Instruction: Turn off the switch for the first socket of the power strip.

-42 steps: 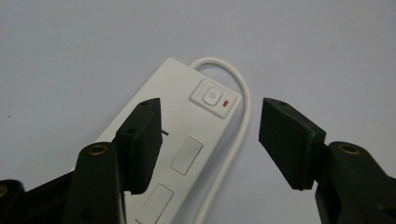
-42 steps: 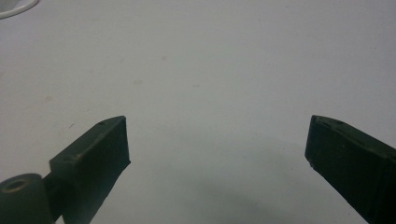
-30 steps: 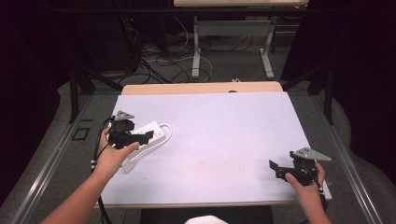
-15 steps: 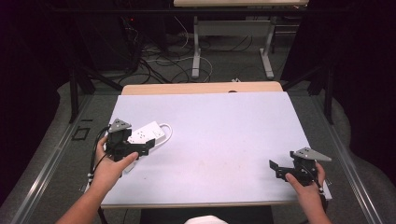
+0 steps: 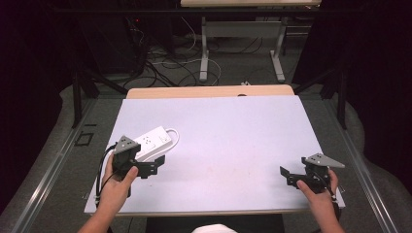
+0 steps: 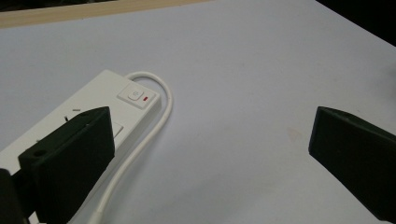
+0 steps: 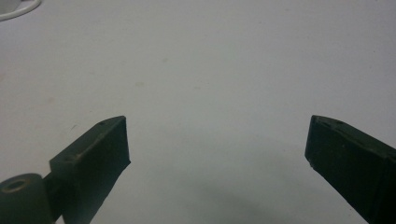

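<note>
Your left gripper [image 5: 151,168] is standing with its jaws spread wide, having just been opening, and nothing is sitting between them; in the left gripper view [image 6: 210,154] the bare white table [image 6: 243,70] is showing through the gap. One jaw is lying just beside the near end of the white power strip [image 5: 151,141], which is resting flat on the table's left side, angled away from you, apart from the pads. In the left gripper view the power strip [image 6: 100,112] is showing its switch [image 6: 135,94] with a small red mark, and its white cord [image 6: 149,126] is looping out from that end and running back along the strip's side. Your right gripper [image 5: 291,174] is hovering well apart from all this, near the table's front right corner, its jaws also gaping wide and holding nothing, with plain tabletop between them in the right gripper view [image 7: 217,144].
</note>
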Motion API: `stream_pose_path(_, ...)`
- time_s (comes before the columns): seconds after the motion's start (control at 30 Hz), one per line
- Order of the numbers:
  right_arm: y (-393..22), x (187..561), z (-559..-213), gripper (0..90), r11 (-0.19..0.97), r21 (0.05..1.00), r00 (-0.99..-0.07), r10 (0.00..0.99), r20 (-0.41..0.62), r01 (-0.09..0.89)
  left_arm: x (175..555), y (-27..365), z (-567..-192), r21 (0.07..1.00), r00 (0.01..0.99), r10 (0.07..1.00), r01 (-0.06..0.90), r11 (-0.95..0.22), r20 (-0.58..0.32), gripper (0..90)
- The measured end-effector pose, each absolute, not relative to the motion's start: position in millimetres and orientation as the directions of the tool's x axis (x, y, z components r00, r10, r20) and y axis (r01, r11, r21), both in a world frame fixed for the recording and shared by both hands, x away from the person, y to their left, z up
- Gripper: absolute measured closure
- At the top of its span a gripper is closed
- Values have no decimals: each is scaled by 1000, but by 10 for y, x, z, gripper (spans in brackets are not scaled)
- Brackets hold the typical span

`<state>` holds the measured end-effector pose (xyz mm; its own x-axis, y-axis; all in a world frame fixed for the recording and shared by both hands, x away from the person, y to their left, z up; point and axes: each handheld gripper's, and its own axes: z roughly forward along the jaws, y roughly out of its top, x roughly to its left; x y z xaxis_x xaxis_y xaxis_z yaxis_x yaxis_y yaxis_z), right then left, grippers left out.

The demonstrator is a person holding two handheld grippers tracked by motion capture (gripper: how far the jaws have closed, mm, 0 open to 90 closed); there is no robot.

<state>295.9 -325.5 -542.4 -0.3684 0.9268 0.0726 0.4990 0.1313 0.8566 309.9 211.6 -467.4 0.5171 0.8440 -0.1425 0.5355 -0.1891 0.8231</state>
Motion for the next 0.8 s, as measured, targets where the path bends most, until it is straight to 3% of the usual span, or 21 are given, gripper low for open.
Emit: stream_pose_path(0.8,-3254,2958,-5423,58,131,856,-372,925,76,500,2993,2056,-5314,797,476,858,587,-145,-195,5)
